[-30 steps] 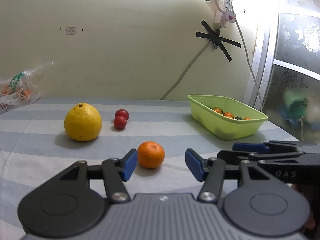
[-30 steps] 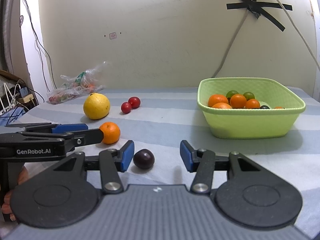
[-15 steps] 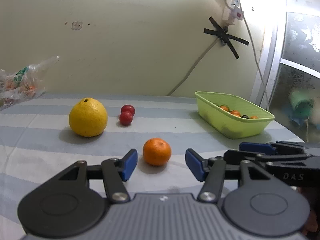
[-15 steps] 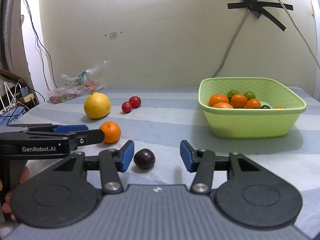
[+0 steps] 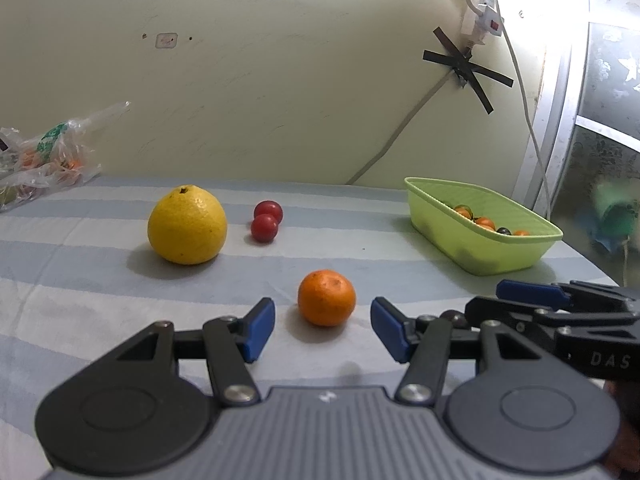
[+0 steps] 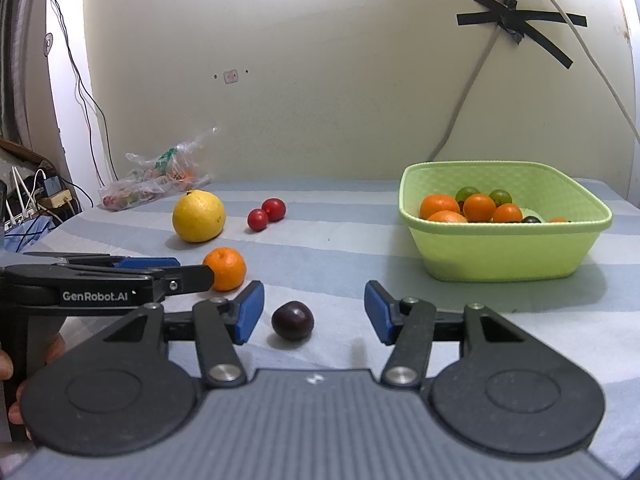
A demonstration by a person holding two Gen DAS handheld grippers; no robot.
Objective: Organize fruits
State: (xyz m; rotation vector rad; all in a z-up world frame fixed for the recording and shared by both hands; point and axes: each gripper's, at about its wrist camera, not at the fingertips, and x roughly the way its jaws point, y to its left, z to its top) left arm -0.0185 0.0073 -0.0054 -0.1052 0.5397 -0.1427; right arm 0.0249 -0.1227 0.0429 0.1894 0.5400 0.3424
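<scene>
An orange mandarin [image 5: 326,298] lies on the striped cloth just ahead of my open, empty left gripper [image 5: 323,330], between its blue pads. It also shows in the right wrist view [image 6: 224,269]. A dark plum [image 6: 292,320] lies between the open pads of my right gripper [image 6: 314,312]. A large yellow citrus [image 5: 187,230] and two red tomatoes [image 5: 266,222] sit farther back. A green basket [image 6: 516,258] at the right holds several oranges and small green and dark fruits.
A plastic bag of produce [image 6: 158,176] lies at the back left against the wall. A cable [image 6: 466,92] taped to the wall hangs behind the basket. Cables and a charger [image 6: 44,196] sit past the table's left edge.
The left gripper has swung left and edged forward, so the mandarin now sits centred between its pads. The right gripper has barely moved.
</scene>
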